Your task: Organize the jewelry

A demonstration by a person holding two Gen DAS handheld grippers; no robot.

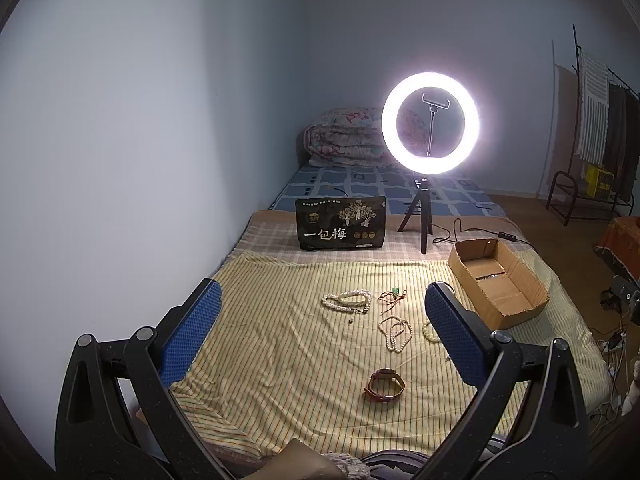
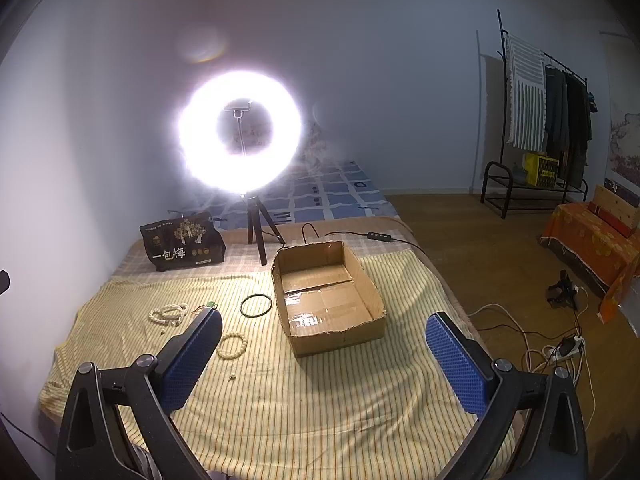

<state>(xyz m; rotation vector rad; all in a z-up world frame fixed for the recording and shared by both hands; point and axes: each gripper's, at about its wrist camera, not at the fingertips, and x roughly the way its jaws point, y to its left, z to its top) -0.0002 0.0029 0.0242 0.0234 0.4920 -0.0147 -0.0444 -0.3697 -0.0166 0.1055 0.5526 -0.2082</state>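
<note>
Jewelry lies on a yellow striped cloth (image 1: 280,340) on a bed. In the left wrist view I see a white bead necklace (image 1: 347,301), a red cord with a green pendant (image 1: 394,295), a second bead strand (image 1: 395,333), a pale bead bracelet (image 1: 430,332) and a brown leather watch (image 1: 384,385). The right wrist view shows the bead necklace (image 2: 169,313), the bead bracelet (image 2: 232,345), a dark green bangle (image 2: 256,305) and an open cardboard box (image 2: 328,300). My left gripper (image 1: 322,334) and right gripper (image 2: 324,354) are open, empty, above the cloth.
A lit ring light on a tripod (image 1: 430,124) and a black snack bag (image 1: 340,224) stand behind the cloth. The cardboard box (image 1: 496,280) sits at the right. A folded quilt (image 1: 344,136) lies at the bed's far end. Clothes rack (image 2: 544,120) and floor cables (image 2: 560,344) lie right.
</note>
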